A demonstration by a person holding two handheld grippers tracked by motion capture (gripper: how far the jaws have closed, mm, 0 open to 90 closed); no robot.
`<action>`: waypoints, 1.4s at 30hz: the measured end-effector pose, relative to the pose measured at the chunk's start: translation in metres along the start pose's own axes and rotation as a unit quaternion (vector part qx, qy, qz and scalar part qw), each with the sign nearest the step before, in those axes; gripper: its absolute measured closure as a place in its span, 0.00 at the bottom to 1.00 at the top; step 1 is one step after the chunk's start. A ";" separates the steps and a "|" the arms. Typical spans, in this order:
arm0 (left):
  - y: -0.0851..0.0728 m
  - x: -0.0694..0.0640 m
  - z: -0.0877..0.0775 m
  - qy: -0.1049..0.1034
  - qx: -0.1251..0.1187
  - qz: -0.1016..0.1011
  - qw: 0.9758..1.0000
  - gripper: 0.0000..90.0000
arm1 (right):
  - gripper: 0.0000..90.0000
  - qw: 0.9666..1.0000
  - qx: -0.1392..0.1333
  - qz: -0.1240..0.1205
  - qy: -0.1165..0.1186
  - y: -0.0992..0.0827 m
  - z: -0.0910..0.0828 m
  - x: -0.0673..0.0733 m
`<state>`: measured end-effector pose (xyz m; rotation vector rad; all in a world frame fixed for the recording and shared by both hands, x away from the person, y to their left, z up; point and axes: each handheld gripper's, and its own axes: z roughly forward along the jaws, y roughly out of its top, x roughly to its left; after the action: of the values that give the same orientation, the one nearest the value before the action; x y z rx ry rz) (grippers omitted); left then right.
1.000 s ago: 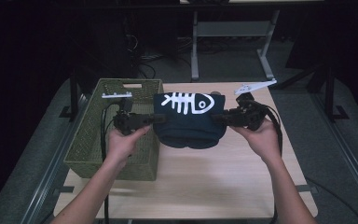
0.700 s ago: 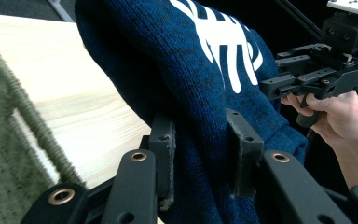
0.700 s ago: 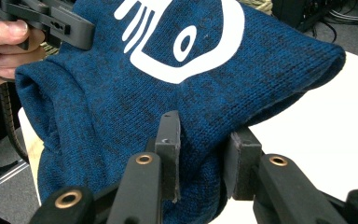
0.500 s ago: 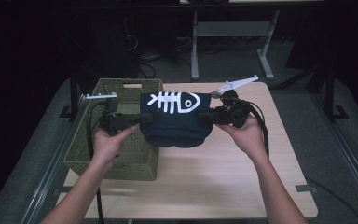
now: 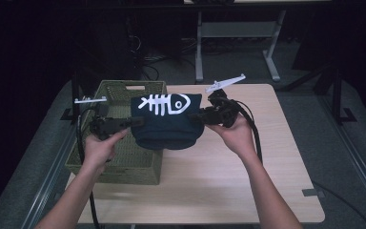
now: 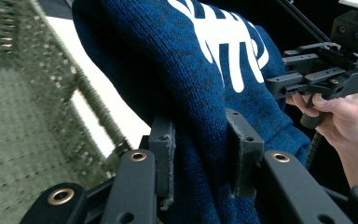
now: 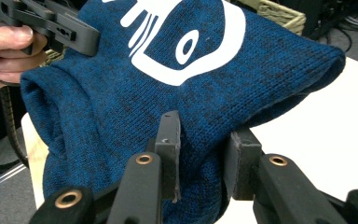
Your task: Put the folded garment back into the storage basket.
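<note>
A folded dark blue knit sweater (image 5: pixel 167 123) with a white fish-skeleton print hangs in the air between my two grippers, above the table and the right edge of the green basket (image 5: pixel 124 157). My left gripper (image 5: pixel 132 122) is shut on the sweater's left side; its pads (image 6: pixel 163 154) squeeze the knit (image 6: pixel 200 116). My right gripper (image 5: pixel 199 116) is shut on the sweater's right side, with the fabric (image 7: pixel 135 107) bunched between its pads (image 7: pixel 169 144). In the left gripper view the other hand and its gripper (image 6: pixel 317 74) show beyond the sweater.
The green woven basket stands on the left part of the wooden table (image 5: pixel 248 191). Its inside (image 6: pixel 23 154) looks bare. Cables trail from both grippers down past the forearms. A metal frame (image 5: pixel 238 28) stands on the dark floor behind the table.
Both hands have carried the sweater to the left, from over the table's middle to partly over the basket. Both grips on it are unchanged.
</note>
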<state>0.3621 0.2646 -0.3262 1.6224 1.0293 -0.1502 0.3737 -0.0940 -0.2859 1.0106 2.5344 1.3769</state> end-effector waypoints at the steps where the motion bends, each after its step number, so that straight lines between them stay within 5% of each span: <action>1: -0.001 0.002 -0.002 0.000 -0.001 -0.002 1.000 0.75 | 0.78 1.000 0.000 -0.004 0.003 0.000 0.002 0.000; 42: -0.006 0.042 -0.078 0.044 -0.029 -0.045 0.998 0.74 | 0.78 0.999 -0.006 -0.009 0.034 0.030 0.079 0.038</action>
<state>0.3508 0.3525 -0.3287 1.5420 1.1643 -0.1086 0.3888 -0.0039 -0.3007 0.9529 2.5723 1.4434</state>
